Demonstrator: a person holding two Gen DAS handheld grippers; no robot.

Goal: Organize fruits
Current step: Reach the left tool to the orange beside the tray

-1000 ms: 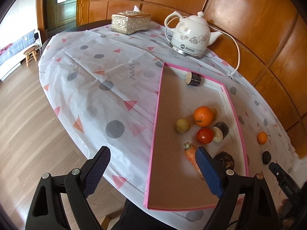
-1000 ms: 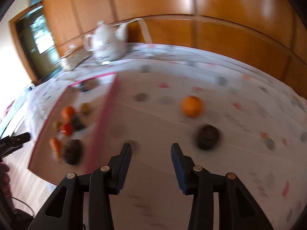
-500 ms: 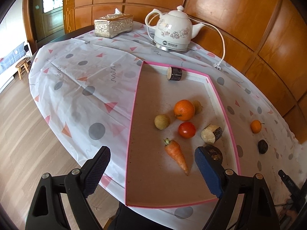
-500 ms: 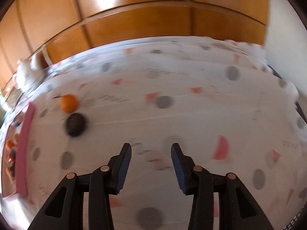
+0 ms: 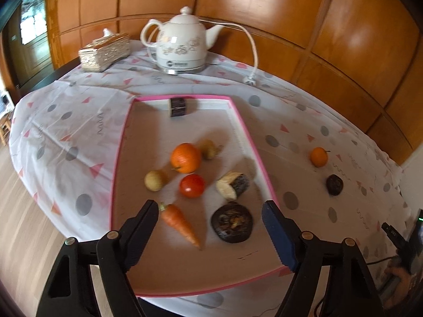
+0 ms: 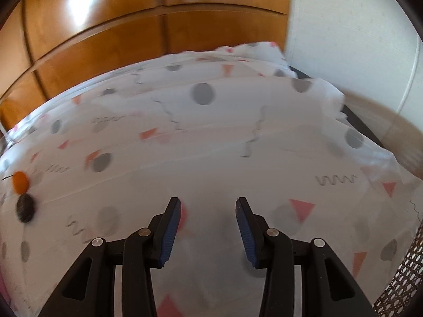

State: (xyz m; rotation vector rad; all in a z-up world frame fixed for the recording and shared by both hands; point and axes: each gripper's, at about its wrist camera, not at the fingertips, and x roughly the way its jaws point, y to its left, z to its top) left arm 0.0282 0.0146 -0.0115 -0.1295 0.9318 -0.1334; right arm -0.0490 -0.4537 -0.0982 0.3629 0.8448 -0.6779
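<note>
Hovering released, left gripper frames carrot in tray; right gripper, released, sees small orange at 9 o'clock.

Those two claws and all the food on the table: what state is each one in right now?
Left claw: open, empty, above the tray.
Right claw: open, empty, over bare cloth.
Carrot: lying flat in the tray.
Tomato: whole, in the tray.
Big orange: whole, in the tray.
Small orange: outside the tray, on the cloth.
Kettle: lid on, unplugged.

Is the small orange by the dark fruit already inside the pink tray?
No, the small orange sits on the tablecloth outside the pink tray.
</note>
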